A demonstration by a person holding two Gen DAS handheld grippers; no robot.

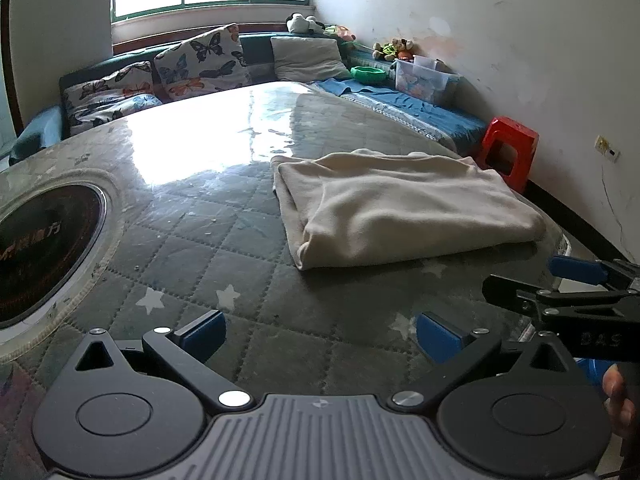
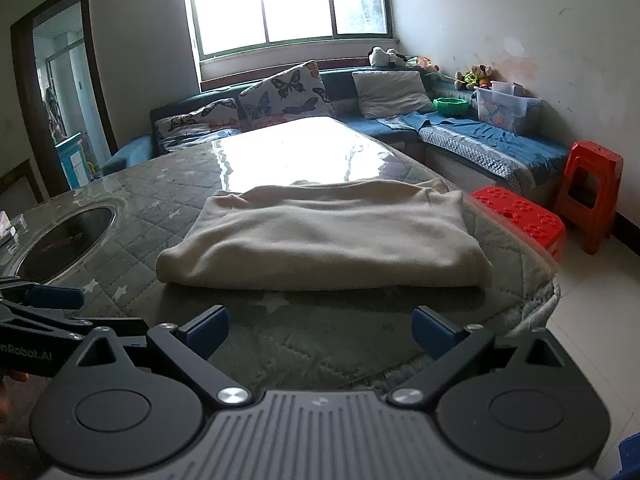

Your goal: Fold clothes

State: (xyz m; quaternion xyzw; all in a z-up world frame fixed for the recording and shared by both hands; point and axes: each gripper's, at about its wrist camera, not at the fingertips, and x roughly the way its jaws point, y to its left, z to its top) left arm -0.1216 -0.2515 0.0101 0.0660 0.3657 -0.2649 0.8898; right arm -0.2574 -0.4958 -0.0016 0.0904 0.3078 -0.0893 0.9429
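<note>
Lying folded on the quilted table cover (image 2: 132, 208), the soft beige garment (image 2: 320, 240) (rectangular) faces each wide-open, empty gripper (image 2: 320, 332).

I am in a lived-in home, a sitting room. A blue corner sofa (image 2: 460, 136) runs under the wide window (image 2: 288, 4), piled with butterfly-print cushions (image 2: 286, 94) and a plain grey pillow (image 2: 390, 92). Stuffed toys (image 2: 474, 74) sit along its back beside a clear plastic storage box (image 2: 506, 110) and a green bowl (image 2: 451, 105). Red plastic stools (image 2: 592, 184) stand on the pale tiled floor (image 2: 592, 320). A doorway (image 2: 64, 92) opens into another room, and the white walls (image 2: 540, 20) are scuffed.
</note>
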